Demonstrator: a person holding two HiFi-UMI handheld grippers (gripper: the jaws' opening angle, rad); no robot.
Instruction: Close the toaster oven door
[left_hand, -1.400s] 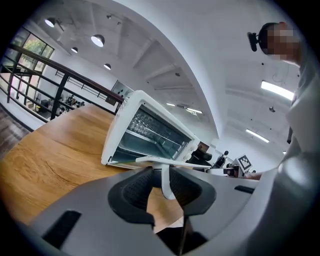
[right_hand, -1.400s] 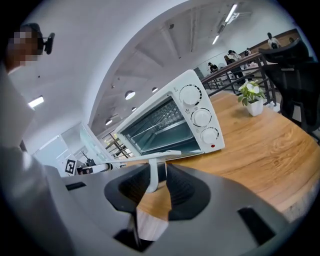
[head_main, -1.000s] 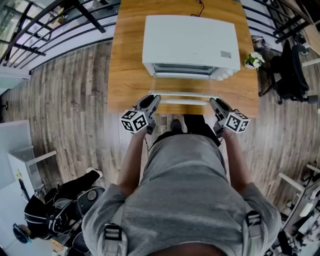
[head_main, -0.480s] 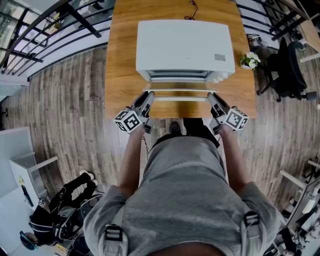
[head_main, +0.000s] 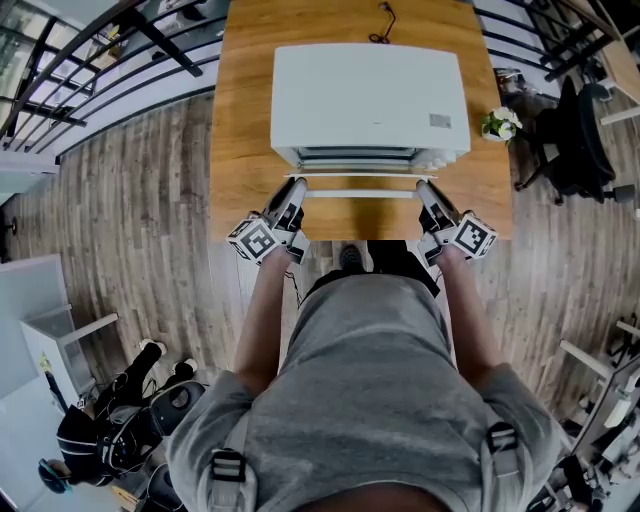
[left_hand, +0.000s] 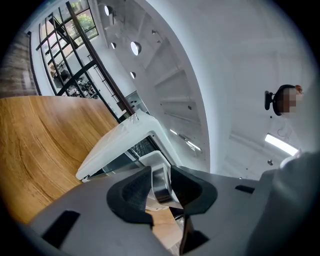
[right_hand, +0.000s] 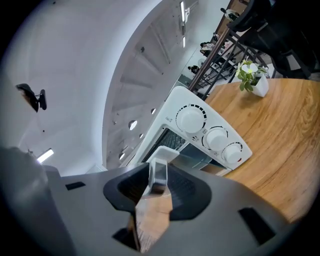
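White toaster oven (head_main: 365, 100) on wooden table (head_main: 245, 150); glass door (head_main: 360, 182) part-raised. Left tool (head_main: 296, 186) and right tool (head_main: 424, 189) clamp silver door handle (head_main: 360, 193) ends, jaws just eased wider. Raise both ends evenly along hinge arc until door seats.

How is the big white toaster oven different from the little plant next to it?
The toaster oven is a big white box; the plant is tiny, with green leaves. The toaster oven sits mid-table with its door partly open; the plant stands at the right edge of the wooden table. Both stand on that table, and the plant's pot is white too.
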